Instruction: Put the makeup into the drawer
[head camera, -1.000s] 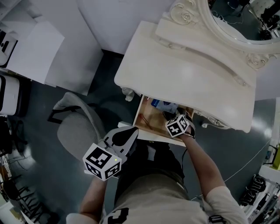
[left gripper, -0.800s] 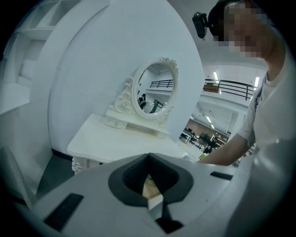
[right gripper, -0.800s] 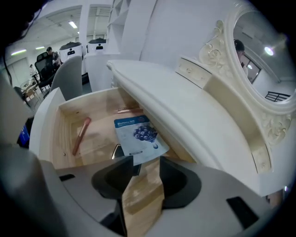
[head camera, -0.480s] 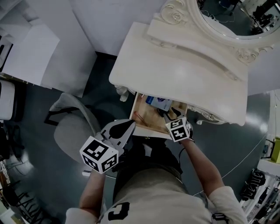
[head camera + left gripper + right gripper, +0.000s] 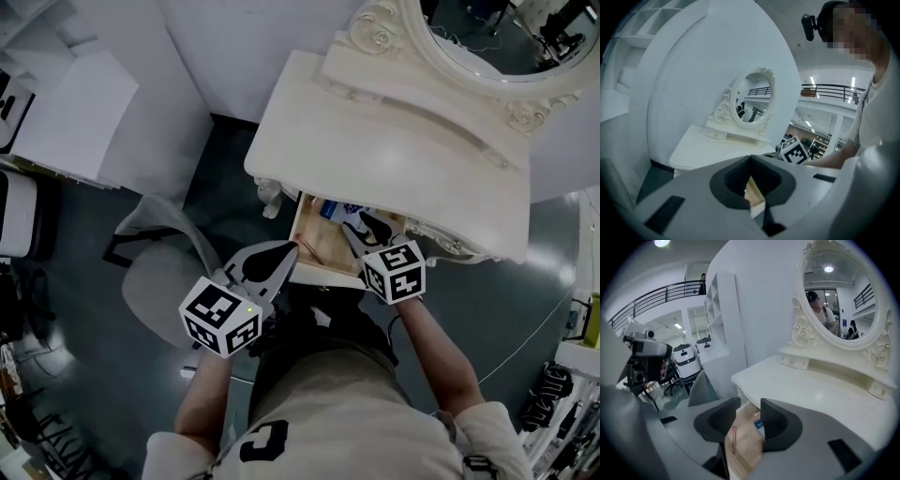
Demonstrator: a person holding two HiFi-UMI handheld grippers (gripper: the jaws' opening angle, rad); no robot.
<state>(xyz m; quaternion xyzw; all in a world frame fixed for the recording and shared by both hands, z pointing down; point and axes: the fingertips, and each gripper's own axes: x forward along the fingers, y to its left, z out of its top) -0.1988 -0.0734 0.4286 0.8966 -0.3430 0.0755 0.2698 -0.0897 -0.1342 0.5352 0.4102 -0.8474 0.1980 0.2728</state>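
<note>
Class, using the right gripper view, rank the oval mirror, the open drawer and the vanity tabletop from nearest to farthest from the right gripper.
Measured from the right gripper, whose jaws are closing with nothing between them:
1. The open drawer, just below and beyond the jaws.
2. The vanity tabletop, ahead and to the right.
3. The oval mirror, at the back, upper right.

- A cream dressing table [image 5: 403, 178] stands on the dark floor [image 5: 220, 173], with an oval mirror [image 5: 487, 42] upright at its back.
- Its drawer [image 5: 323, 273] is pulled out; a blue-and-white packet [image 5: 349, 212] and a thin pink stick [image 5: 734, 439] lie on its wooden bottom.
</note>
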